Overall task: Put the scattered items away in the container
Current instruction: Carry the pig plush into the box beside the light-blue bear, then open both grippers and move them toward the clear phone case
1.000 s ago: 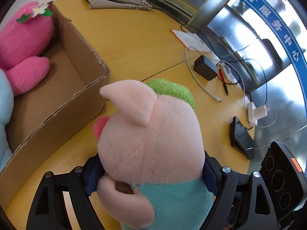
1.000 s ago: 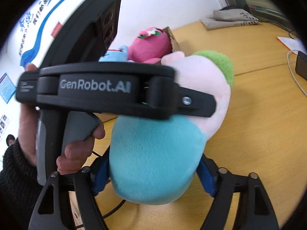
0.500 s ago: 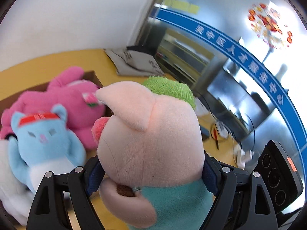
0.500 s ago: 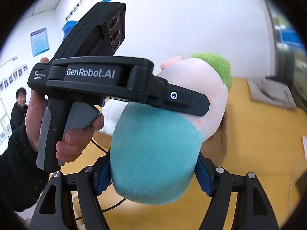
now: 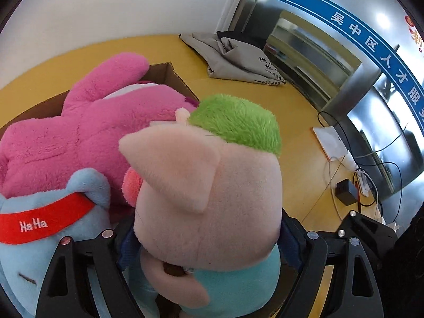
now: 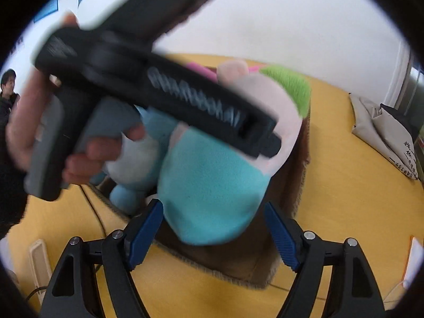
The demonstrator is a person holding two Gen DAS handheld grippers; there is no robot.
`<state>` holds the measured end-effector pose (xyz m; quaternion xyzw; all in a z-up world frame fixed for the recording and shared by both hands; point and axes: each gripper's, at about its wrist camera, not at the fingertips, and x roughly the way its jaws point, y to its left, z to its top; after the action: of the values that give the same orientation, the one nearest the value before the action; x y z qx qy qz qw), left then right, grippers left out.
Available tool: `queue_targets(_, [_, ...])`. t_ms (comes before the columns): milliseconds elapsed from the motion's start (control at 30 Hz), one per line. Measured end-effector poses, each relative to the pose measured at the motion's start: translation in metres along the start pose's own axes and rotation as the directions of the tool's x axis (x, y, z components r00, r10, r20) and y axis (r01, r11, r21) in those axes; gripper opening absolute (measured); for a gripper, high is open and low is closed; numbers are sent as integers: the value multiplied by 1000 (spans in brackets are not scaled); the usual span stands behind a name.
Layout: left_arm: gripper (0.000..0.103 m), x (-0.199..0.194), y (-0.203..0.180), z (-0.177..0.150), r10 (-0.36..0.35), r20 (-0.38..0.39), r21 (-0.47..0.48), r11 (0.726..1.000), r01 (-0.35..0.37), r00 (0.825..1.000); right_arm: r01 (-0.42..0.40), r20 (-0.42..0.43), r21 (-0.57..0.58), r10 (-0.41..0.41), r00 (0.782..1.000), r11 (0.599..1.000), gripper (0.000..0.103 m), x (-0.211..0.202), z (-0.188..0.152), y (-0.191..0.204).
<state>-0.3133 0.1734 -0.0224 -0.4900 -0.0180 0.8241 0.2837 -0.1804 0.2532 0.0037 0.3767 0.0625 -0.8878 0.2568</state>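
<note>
My left gripper (image 5: 206, 249) is shut on a pig plush (image 5: 212, 190) with pink head, green hair tuft and teal body. It holds the pig over the cardboard box (image 5: 175, 75), against a big pink plush (image 5: 87, 132) and a light blue plush (image 5: 47, 228) with a red "HaHa" headband lying in the box. In the right wrist view my right gripper (image 6: 214, 228) is open, its blue pads (image 6: 147, 228) apart from the pig's teal body (image 6: 212, 185). The left gripper's black body (image 6: 169, 98) and the hand holding it cross that view above the box (image 6: 294, 185).
The yellow table (image 5: 265, 90) carries a folded grey cloth bag (image 5: 238, 58) at the back, and cables, a black adapter (image 5: 345, 192) and papers at the right. A person stands at the far left (image 6: 9, 90) of the right wrist view.
My left gripper has carried the pig plush over the box and down against the plush toys in it. My right gripper has let go of the pig's body and its pads now stand apart.
</note>
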Motion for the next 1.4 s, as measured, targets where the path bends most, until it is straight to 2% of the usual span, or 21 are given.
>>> queue_targets(67, [89,3,-1,1,-34,-21,-9,999,34,999,-49,75,95,42,996,994,78,-16,3,-12])
queue_targets(100, [89,8,-1,0,-75,-47,-22,997,74,996,-67,100,140,53,994,988,77,-16,8,-17])
queue_targets(133, [87,11,-1,-3,-87,-62,-31,996,85,994,-65,107,158,48,993,985,72,-11,11,-20])
queue_targets(167, [88,12,-3,-4,-77,-63,-32,997,75,995,-44,96,160,29,995,986,66,-3,13,-23])
queue_targets(233, [88,10,-3,-4,-73,-60,-38,997,71,996,-13,56,184,3,998,983,65,17,11,-26])
queue_targets(333, [88,7,-2,-6,-84,-67,-46,996,81,994,-45,65,257,29,997,965,65,25,3,-39])
queue_targets(467, [85,-1,-1,-3,-82,-85,-45,996,78,993,3,17,223,-7,1000,975,58,30,4,-38])
queue_targets(533, [83,-15,6,0,-108,-52,-75,992,104,993,2,7,228,-3,1000,974,58,32,3,-40])
queue_targets(567, [78,-25,11,0,-107,-19,-84,991,105,994,6,2,229,-7,1000,973,57,35,4,-42])
queue_targets(600, [73,-39,14,2,-87,32,-83,993,89,996,14,-3,227,-14,1000,974,57,37,4,-43])
queue_targets(667, [74,-67,17,11,-12,155,-81,996,25,988,23,-9,208,-22,1000,978,57,40,3,-42])
queue_targets(700, [74,-68,16,15,21,168,-76,997,-8,986,26,-11,206,-24,1000,978,57,42,3,-42])
queue_targets(800, [69,-24,2,21,96,20,37,995,-96,995,26,-13,214,-24,1000,976,57,42,2,-42])
queue_targets(933, [70,10,10,21,68,-18,19,998,-68,998,40,-25,237,-36,999,971,54,42,1,-49])
queue_targets(1000, [71,22,14,19,88,-45,44,995,-86,995,38,-28,262,-32,999,964,54,40,2,-52])
queue_targets(1133, [71,26,3,20,177,-34,95,980,-173,984,50,-35,311,-41,999,949,58,29,1,-44])
queue_targets(1200, [71,22,-1,19,195,-17,83,978,-193,981,61,-35,340,-52,998,938,67,19,-3,-38])
queue_targets(1233, [71,13,-3,18,195,4,73,978,-194,981,69,-31,346,-62,998,936,72,12,-5,-32])
queue_targets(1333, [69,-31,-9,6,179,100,48,982,-184,979,113,-7,333,-117,993,936,79,-16,-13,-12])
queue_targets(1400, [71,-76,-14,-12,157,188,49,984,-169,970,141,18,338,-156,988,930,80,-37,-19,1])
